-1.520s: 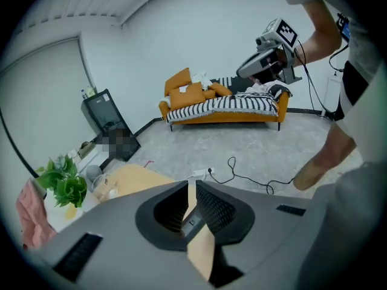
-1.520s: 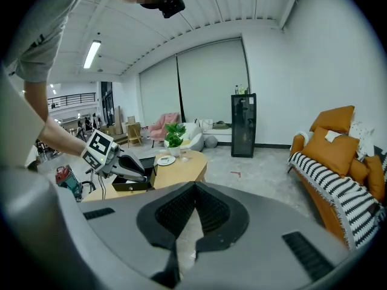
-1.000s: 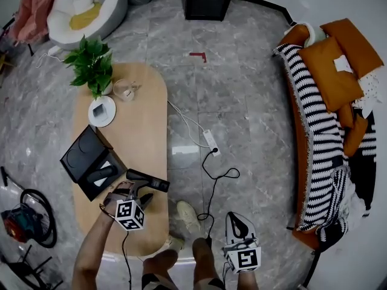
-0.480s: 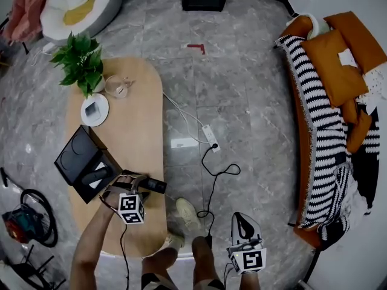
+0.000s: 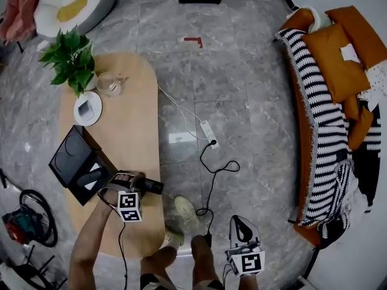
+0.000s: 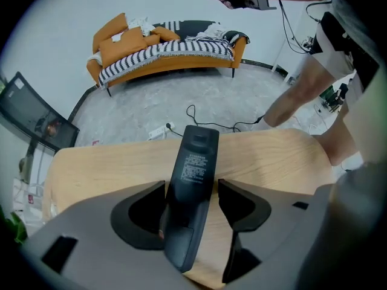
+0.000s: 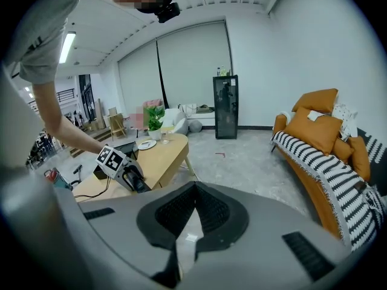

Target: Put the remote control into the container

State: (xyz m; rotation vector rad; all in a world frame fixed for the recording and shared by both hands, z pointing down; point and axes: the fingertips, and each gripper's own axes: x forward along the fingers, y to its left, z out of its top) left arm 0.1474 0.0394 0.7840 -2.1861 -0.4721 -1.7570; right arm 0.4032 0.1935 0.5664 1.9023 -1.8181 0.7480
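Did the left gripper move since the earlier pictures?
Yes. The left gripper has come down toward the table, over the remote control lying there; its jaws have just been opening, and the remote lies between them.

remote control [image 6: 193, 162] on table [image 5: 130, 119], container [image 5: 68, 157] to left

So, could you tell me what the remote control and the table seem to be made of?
The remote control looks like matte black plastic: dull even surface, printed label. The table seems light wood or veneer, smooth finish, going by its visible grain lines.
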